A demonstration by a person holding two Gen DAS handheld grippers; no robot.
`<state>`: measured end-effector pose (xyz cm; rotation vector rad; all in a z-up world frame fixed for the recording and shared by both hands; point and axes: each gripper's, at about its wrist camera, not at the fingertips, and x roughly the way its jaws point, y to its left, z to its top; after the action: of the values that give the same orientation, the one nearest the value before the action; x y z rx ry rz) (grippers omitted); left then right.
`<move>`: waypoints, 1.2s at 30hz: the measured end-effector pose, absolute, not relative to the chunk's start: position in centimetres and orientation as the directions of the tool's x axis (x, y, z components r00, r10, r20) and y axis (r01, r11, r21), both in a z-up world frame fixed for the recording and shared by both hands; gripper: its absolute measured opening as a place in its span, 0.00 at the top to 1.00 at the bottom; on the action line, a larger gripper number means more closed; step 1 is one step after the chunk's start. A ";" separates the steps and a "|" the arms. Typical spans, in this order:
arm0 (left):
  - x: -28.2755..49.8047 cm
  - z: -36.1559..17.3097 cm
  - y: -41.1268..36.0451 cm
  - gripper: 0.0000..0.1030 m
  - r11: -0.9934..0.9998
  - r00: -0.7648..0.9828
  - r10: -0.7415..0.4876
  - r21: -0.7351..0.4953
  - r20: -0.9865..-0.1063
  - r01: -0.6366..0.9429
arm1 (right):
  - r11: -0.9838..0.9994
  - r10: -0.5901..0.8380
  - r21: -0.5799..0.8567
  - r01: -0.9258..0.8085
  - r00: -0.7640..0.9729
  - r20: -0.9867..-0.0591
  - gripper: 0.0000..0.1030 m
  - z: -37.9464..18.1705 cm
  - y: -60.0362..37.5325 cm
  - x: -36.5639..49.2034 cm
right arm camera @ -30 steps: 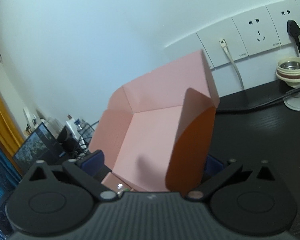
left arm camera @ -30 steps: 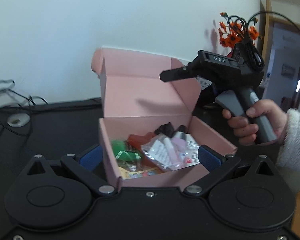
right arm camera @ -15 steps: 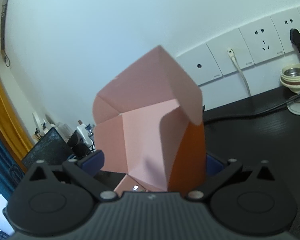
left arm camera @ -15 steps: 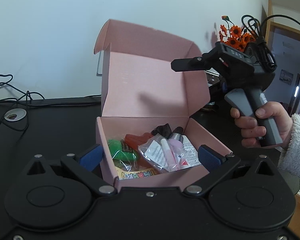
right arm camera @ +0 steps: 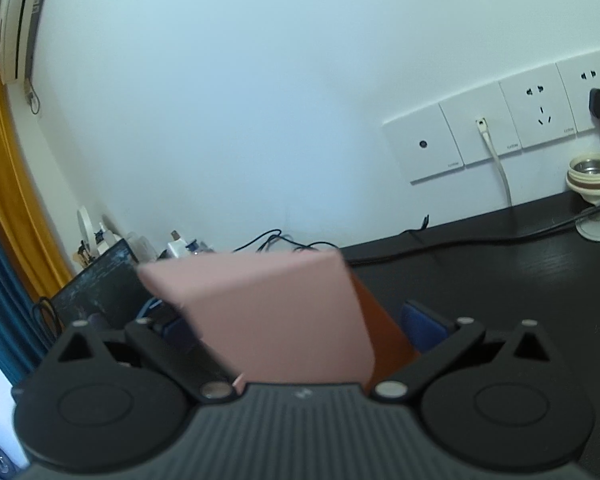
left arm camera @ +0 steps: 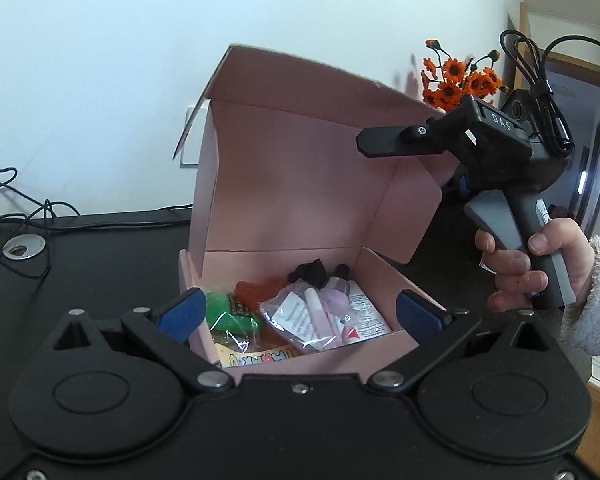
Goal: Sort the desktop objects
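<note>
A pink cardboard box point(left arm camera: 384, 272) stands open on the black desk point(left arm camera: 100, 248). Inside lie a green packet point(left arm camera: 228, 316), a red item point(left arm camera: 256, 290), a black item point(left arm camera: 310, 272) and a clear bag with a pink tube point(left arm camera: 312, 316). My left gripper point(left arm camera: 300, 312) is open, its blue pads on either side of the box's front. The lid point(left arm camera: 300, 160) leans forward over the box. My right gripper point(left arm camera: 380, 142), held by a hand in a fluffy sleeve, reaches over the lid's right flap. In the right wrist view that gripper point(right arm camera: 296, 328) is open with the lid point(right arm camera: 268, 312) between its fingers.
Orange flowers point(left arm camera: 460, 80) stand behind the right gripper. Cables point(left arm camera: 20, 208) and a metal grommet point(left arm camera: 22, 245) lie at the desk's left. Wall sockets point(right arm camera: 500, 136), a small cup-shaped holder point(right arm camera: 592, 176) and a dark screen point(right arm camera: 100, 280) sit along the wall.
The lid has swung from leaning back to tilting forward over the box, with the right gripper moving along against it. The left gripper has stayed open at the box's front.
</note>
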<state>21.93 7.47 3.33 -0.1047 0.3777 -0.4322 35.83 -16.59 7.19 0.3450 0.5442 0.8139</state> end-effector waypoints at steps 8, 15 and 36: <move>20.9 4.5 9.2 0.00 0.868 0.824 -0.492 -0.238 -0.281 0.437 | 0.655 0.748 0.479 -0.584 0.588 -0.307 0.01 7.0 -16.8 34.8; 20.7 5.0 9.8 0.00 0.882 0.856 -0.455 -0.255 -0.245 0.396 | 0.666 0.737 0.481 -0.570 0.601 -0.309 0.01 7.2 -16.7 34.4; 20.3 6.7 13.5 0.00 0.870 0.922 -0.384 -0.355 -0.052 0.342 | 0.699 0.711 0.433 -0.570 0.617 -0.336 0.01 7.3 -16.2 33.1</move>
<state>20.27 13.53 6.71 -0.3480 0.1225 -0.3805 33.10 -16.22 7.28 0.2975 0.5137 0.7499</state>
